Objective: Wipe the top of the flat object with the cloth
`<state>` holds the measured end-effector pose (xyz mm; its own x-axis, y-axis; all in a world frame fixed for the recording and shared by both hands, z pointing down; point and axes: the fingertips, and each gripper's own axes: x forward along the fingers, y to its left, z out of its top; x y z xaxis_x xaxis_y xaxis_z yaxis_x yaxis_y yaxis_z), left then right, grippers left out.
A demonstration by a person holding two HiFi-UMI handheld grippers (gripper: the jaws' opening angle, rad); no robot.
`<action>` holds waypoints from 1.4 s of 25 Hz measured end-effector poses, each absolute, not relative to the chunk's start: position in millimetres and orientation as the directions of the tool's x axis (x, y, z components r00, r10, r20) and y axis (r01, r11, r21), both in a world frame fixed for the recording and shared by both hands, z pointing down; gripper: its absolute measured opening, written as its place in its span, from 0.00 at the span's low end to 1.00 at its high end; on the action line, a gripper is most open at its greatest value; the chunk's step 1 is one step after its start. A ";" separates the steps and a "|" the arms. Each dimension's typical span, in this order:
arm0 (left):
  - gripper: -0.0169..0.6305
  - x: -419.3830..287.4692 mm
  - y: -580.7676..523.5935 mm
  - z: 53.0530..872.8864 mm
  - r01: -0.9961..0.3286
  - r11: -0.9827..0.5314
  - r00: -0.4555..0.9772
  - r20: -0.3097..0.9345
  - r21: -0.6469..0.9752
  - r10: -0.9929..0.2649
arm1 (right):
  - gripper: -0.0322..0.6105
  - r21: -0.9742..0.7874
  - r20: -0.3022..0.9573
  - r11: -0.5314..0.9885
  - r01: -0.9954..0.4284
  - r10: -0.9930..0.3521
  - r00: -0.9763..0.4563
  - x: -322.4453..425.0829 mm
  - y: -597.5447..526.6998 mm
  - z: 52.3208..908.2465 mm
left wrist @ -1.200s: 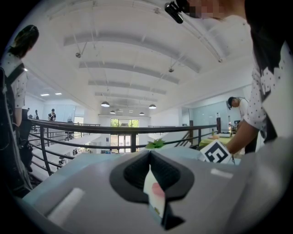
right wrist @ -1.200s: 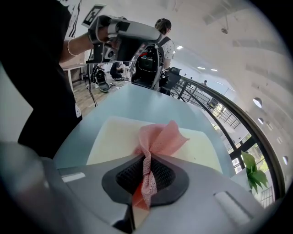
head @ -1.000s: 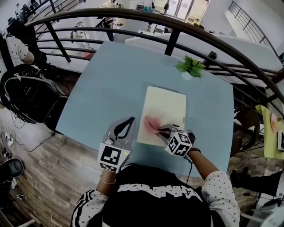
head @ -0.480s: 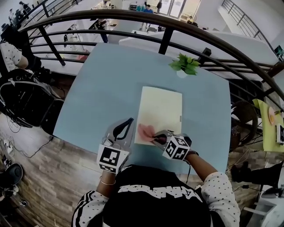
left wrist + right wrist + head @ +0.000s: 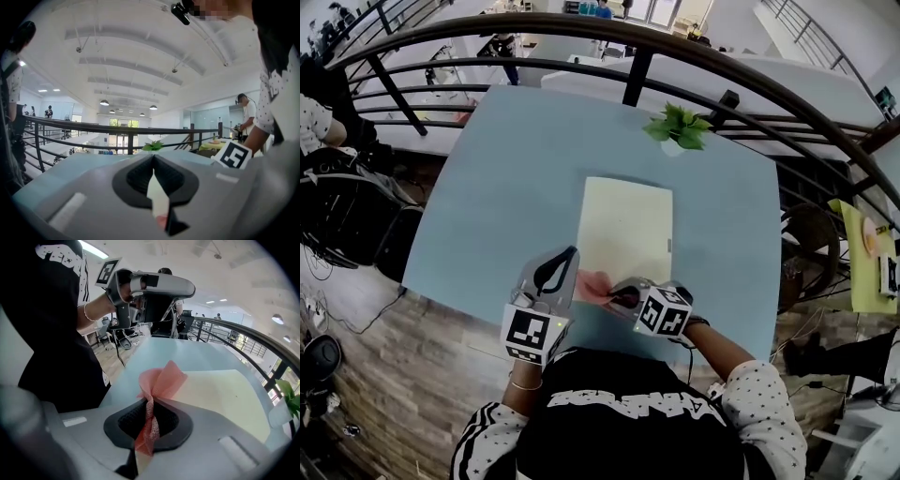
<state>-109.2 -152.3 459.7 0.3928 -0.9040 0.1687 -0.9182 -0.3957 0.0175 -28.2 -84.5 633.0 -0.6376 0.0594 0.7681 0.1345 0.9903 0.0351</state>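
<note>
A pale yellow flat board [image 5: 625,230] lies on the blue table [image 5: 506,169]. A pink cloth [image 5: 592,285] rests at the board's near left corner, bunched up, with my right gripper [image 5: 622,297] shut on it. In the right gripper view the cloth [image 5: 161,379] is pinched between the jaws of the right gripper [image 5: 151,405] and fans out over the board [image 5: 220,394]. My left gripper [image 5: 567,258] hovers just left of the board's near edge, shut and holding nothing; the left gripper view shows the left gripper [image 5: 153,160] with its tips together.
A small green plant [image 5: 677,127] in a white pot stands beyond the board's far end. A dark metal railing [image 5: 581,28] curves round the table's far side. The table's near edge runs just under both grippers. A yellow-green table [image 5: 862,253] stands at right.
My right gripper has dragged the pink cloth back along the board, from its near middle to the near left corner. The left gripper has stayed beside the board.
</note>
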 end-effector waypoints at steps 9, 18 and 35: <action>0.03 -108.0 -160.9 442.7 -0.943 -0.331 0.328 0.177 0.015 -0.928 | 0.08 0.046 0.681 0.998 -0.051 -0.069 -0.729 -8.2 -181.3 588.8; 0.03 -129.0 -150.1 438.6 -0.975 -0.222 0.216 0.210 -0.007 -0.954 | 0.08 0.157 0.611 0.913 -0.377 -0.389 -0.689 26.9 -330.4 573.1; 0.03 -134.5 -140.3 431.0 -0.989 -0.138 0.122 0.236 -0.052 -0.964 | 0.08 0.287 0.734 0.908 -0.305 -0.413 -0.539 30.4 -378.7 629.7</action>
<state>-134.5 -140.3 431.0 0.1224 -0.9640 0.2359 -0.9890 -0.1383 -0.0519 30.4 -378.7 629.7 -0.5394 -0.4133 0.7336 -0.3051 0.9080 0.2872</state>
